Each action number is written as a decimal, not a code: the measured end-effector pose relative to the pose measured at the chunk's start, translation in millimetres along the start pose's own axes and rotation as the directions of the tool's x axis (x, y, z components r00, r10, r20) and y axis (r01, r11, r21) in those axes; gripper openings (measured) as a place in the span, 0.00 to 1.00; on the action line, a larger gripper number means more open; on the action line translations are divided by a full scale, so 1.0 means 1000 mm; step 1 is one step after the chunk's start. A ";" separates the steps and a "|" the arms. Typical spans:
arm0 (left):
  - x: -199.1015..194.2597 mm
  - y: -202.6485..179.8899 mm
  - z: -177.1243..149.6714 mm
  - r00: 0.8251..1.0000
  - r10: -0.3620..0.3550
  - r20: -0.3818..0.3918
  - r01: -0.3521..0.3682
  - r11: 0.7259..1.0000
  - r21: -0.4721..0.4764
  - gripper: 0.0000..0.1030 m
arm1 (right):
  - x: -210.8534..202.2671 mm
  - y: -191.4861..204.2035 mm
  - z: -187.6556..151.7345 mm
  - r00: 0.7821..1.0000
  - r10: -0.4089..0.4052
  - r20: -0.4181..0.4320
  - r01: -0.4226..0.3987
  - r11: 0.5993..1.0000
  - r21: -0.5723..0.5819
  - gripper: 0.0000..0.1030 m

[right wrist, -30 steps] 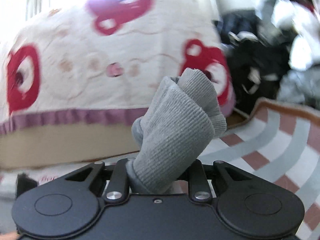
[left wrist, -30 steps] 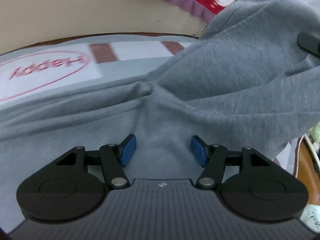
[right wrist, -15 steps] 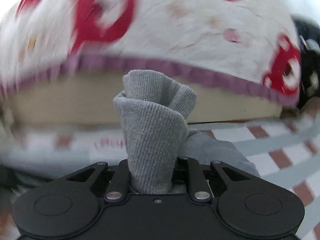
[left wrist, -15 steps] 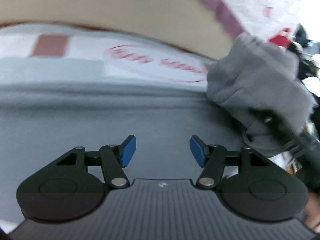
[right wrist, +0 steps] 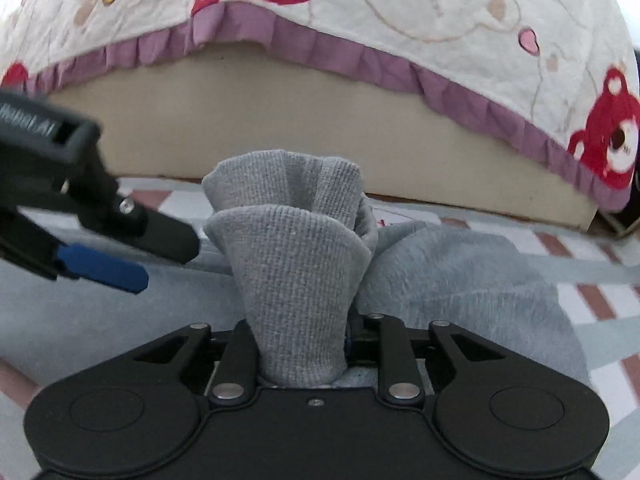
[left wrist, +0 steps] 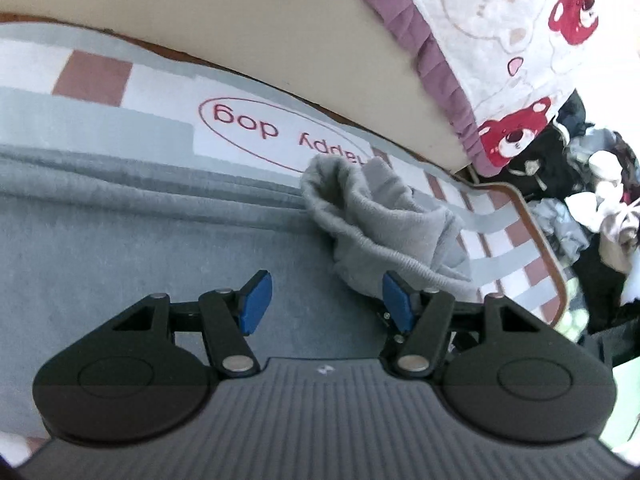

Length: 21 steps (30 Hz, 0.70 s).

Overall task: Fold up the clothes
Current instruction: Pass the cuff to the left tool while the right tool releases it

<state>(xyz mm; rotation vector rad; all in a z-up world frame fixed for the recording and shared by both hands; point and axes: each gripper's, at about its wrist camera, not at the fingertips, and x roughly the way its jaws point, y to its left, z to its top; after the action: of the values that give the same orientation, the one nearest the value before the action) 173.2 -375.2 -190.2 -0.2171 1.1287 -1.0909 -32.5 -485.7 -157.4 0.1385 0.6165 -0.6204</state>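
Observation:
A grey sweatshirt (left wrist: 120, 260) lies spread flat on the mat, with its sleeve (left wrist: 380, 224) bunched in a heap at the right edge of the body. My left gripper (left wrist: 324, 296) hovers open just above the flat grey cloth, nothing between its blue pads (left wrist: 256, 300). The ribbed grey cuff (right wrist: 296, 264) stands up out of my right gripper (right wrist: 300, 344), whose jaws are opening while the cuff is still pinched between them. The left gripper (right wrist: 100, 268) shows in the right wrist view, close on the left of the cuff.
The mat (left wrist: 280, 136) has grey and brown checks and a red "happy dog" oval. Behind it runs a beige bed base (left wrist: 280, 40) under a white bedspread with red bears (left wrist: 520, 40). A pile of mixed clothes (left wrist: 592, 208) lies off the mat's right edge.
The right gripper came down with the cuff from in front of the bedspread to the garment. The sleeve, raised before, now lies heaped on the sweatshirt's edge. The left view swung across the body.

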 end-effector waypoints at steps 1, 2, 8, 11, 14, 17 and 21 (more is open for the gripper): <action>-0.001 0.002 0.000 1.000 0.015 0.002 -0.015 1.000 0.007 0.59 | 0.002 0.000 -0.001 1.000 0.015 -0.020 -0.015 1.000 -0.007 0.28; -0.005 0.007 0.001 1.000 0.024 0.013 -0.024 1.000 -0.008 0.59 | 0.000 0.000 -0.002 0.999 0.027 -0.038 -0.028 0.999 -0.018 0.29; -0.018 0.031 0.002 0.999 -0.003 0.044 0.007 0.995 -0.096 0.59 | -0.025 0.016 -0.012 0.998 -0.017 -0.059 0.004 0.977 -0.214 0.31; -0.014 0.033 0.002 0.999 -0.040 0.026 0.043 0.994 -0.100 0.59 | -0.029 0.020 -0.007 0.997 -0.037 -0.065 0.022 0.975 -0.220 0.32; -0.009 0.030 -0.001 0.995 -0.100 0.016 0.101 0.989 -0.105 0.61 | -0.026 0.013 0.002 0.997 -0.029 -0.074 0.019 0.991 -0.132 0.34; -0.004 0.030 -0.004 0.990 -0.140 0.017 0.141 0.982 -0.123 0.63 | -0.011 0.005 0.007 0.993 0.001 -0.115 -0.004 1.000 -0.026 0.39; 0.013 0.019 -0.015 0.981 -0.194 -0.011 0.193 0.978 -0.076 0.66 | 0.006 0.031 -0.013 0.987 -0.010 -0.161 -0.037 0.958 -0.286 0.65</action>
<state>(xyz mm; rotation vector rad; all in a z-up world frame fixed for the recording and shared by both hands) 172.0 -370.1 -217.1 -0.3829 1.1842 -1.2256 -17.1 -459.9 -172.9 -0.0817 0.8550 -0.5023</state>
